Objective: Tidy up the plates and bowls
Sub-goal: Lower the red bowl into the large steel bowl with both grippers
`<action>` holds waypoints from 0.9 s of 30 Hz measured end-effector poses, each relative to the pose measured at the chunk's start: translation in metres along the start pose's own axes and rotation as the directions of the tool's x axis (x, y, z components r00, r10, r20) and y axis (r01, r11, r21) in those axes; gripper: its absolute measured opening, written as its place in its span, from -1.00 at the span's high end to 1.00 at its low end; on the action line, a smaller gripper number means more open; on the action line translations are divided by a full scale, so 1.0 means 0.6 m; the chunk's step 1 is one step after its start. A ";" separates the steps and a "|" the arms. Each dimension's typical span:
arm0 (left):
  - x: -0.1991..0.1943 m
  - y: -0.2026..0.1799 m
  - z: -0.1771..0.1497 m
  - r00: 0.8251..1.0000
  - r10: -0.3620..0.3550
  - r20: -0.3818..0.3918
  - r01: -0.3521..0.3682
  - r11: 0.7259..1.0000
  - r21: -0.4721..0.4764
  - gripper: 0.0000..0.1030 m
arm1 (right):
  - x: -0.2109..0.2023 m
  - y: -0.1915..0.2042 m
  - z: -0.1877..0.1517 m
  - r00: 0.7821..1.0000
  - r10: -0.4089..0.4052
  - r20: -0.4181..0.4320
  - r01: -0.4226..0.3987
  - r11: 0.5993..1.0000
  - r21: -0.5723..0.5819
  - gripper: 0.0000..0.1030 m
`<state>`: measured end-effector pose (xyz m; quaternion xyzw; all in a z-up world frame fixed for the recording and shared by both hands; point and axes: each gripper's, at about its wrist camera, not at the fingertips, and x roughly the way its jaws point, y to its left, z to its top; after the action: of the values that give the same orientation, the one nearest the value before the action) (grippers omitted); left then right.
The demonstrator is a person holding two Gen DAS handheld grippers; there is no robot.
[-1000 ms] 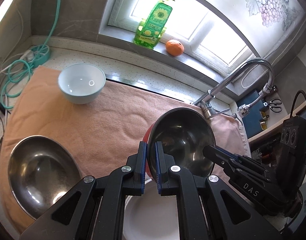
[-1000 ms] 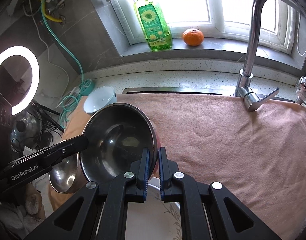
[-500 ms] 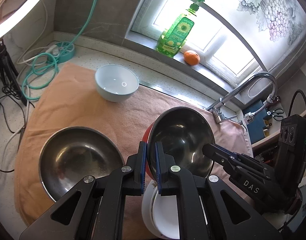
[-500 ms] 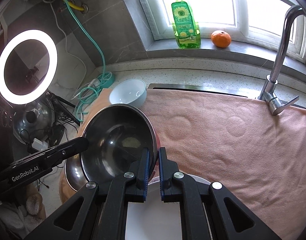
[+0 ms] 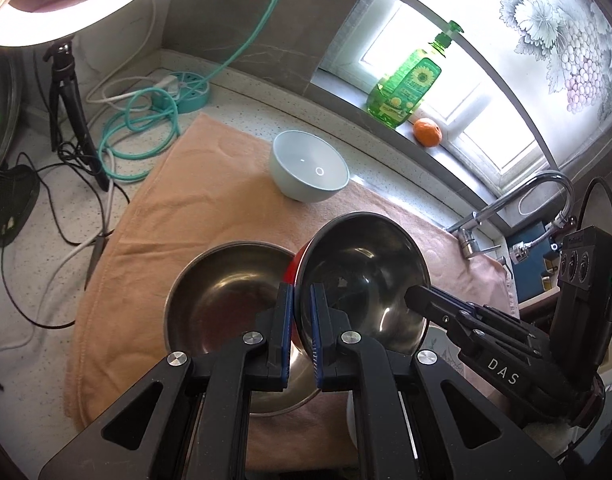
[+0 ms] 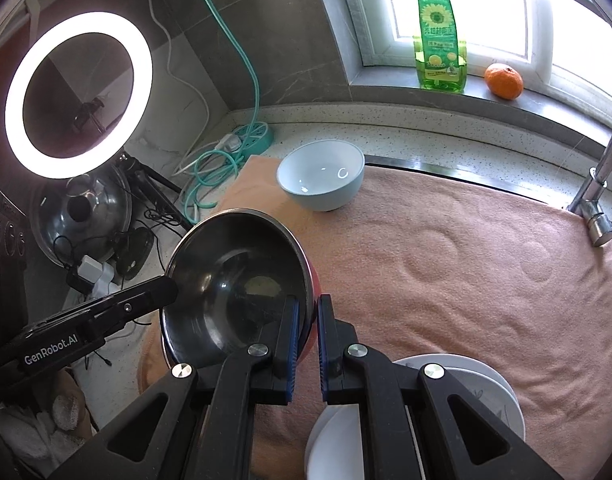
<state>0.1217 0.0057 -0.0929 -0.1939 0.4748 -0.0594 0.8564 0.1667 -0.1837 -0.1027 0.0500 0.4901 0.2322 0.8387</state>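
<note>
Two claws, red bowl mouth-up, tilted.

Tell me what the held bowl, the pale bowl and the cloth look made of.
Held bowl: likely stainless steel inside, mirror-like reflections; red outer coating. Pale bowl: probably glazed ceramic, glossy highlights. Cloth: seems soft pink terry towel, matte, dented with ring marks.

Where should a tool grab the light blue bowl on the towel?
Take the light blue bowl by its rim, coming from above with one finger inside and one outside. It stands upright and open on the towel, apart from other dishes; its rounded wall looks too wide to span.
</note>
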 end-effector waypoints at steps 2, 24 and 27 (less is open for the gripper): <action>0.000 0.013 -0.002 1.000 0.008 -0.004 -0.008 1.000 -0.009 0.87 | 0.010 0.013 -0.001 1.000 0.003 -0.009 -0.003 1.000 -0.009 0.84; 0.028 0.085 -0.025 0.995 0.057 -0.081 -0.060 0.998 -0.031 0.87 | 0.101 0.064 -0.021 0.994 -0.013 -0.109 0.008 0.999 -0.041 0.85; 0.031 0.088 -0.026 0.994 0.062 -0.089 -0.065 0.997 -0.032 0.87 | 0.107 0.066 -0.023 0.993 -0.012 -0.117 0.007 0.999 -0.042 0.85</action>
<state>0.1141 0.0447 -0.1355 -0.1909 0.5191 -0.0323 0.8325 0.1679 -0.1223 -0.1490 0.0165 0.5339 0.2409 0.8103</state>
